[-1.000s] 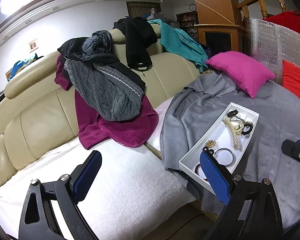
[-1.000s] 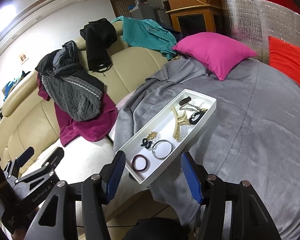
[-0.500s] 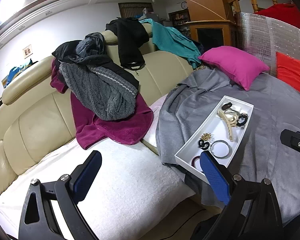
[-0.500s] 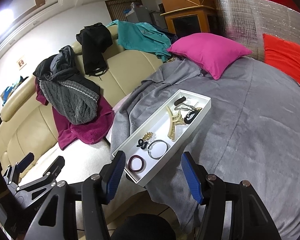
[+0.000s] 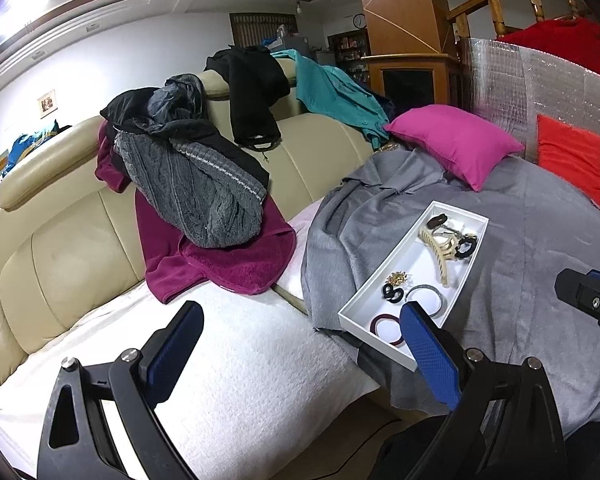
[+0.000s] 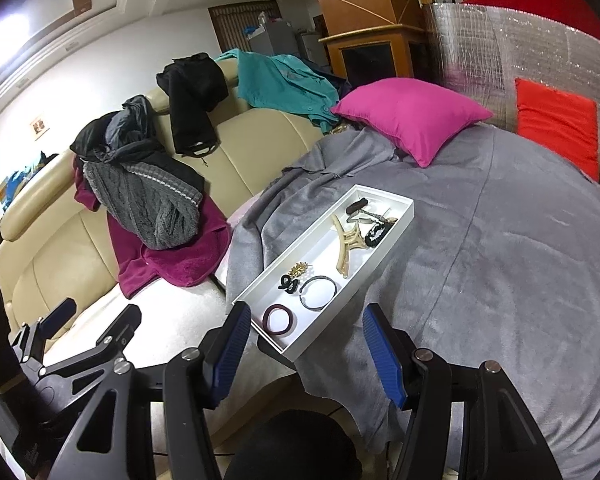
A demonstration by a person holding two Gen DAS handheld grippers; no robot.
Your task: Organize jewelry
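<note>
A long white tray (image 6: 396,236) lies on a grey blanket (image 6: 500,264); it also shows in the left wrist view (image 5: 472,256). In it lie a maroon ring (image 6: 279,319), a grey bangle (image 6: 318,292), a black piece (image 6: 287,282), a gold brooch (image 6: 298,269), a beige hair claw (image 6: 347,246) and dark items (image 6: 374,232) at the far end. My right gripper (image 6: 304,344) is open and empty, just short of the tray's near end. My left gripper (image 5: 300,344) is open and empty, over the white cover to the tray's left.
A cream sofa (image 5: 60,240) holds piled clothes (image 5: 192,188) and a white cover (image 5: 236,360). A pink pillow (image 6: 412,116) and a red cushion (image 6: 556,124) lie behind the tray. A foil panel (image 6: 512,40) stands at the far right.
Both grippers have drawn back a little from the tray and shifted slightly; the tray's near end now shows past the left finger. Both stay open and empty.
</note>
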